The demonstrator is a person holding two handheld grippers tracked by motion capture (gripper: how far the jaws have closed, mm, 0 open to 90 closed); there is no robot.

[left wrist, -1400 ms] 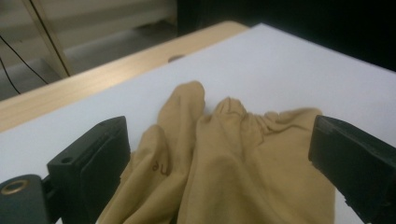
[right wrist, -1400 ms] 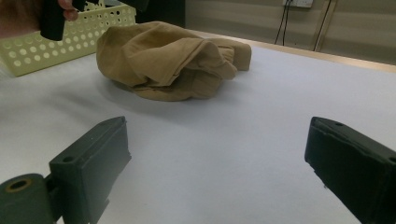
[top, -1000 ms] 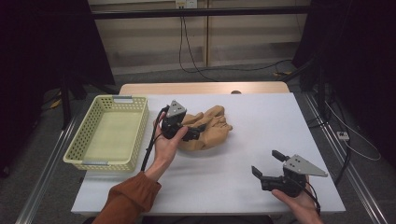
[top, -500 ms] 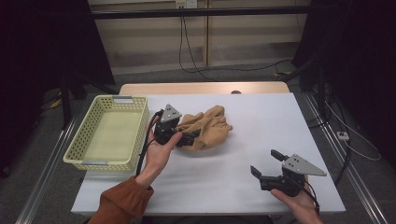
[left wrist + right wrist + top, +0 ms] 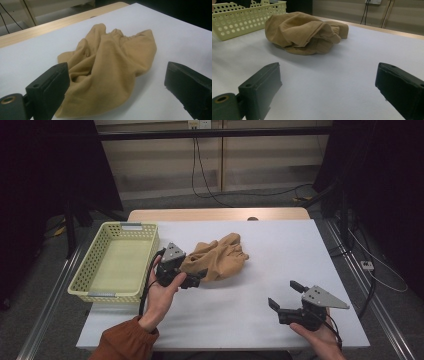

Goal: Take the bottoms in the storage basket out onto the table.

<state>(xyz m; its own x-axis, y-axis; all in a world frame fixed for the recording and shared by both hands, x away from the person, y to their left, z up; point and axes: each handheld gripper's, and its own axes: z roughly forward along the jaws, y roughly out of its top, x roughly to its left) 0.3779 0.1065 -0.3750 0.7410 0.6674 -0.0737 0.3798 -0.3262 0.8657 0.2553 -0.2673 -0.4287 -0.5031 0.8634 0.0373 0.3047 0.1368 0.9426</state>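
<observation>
From above I see the crumpled tan cloth garment at frame centre, my left gripper spread at its lower-left edge, the pale yellow perforated plastic basket just left. My right gripper, lower right, gapes over bare white tabletop. In the left gripper view the garment lies between the jaws. In the right gripper view it sits upper left, well apart.

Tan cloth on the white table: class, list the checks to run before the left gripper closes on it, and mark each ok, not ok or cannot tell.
1. Left gripper jaws open: ok.
2. Tan cloth lies between those jaws: ok, in the left gripper view.
3. Jaws touching the fabric: cannot tell.
4. Right gripper open and apart from the cloth: ok.
5. Yellow basket beside the cloth, nothing seen inside: ok.
6. White table bare around the cloth: ok.
</observation>
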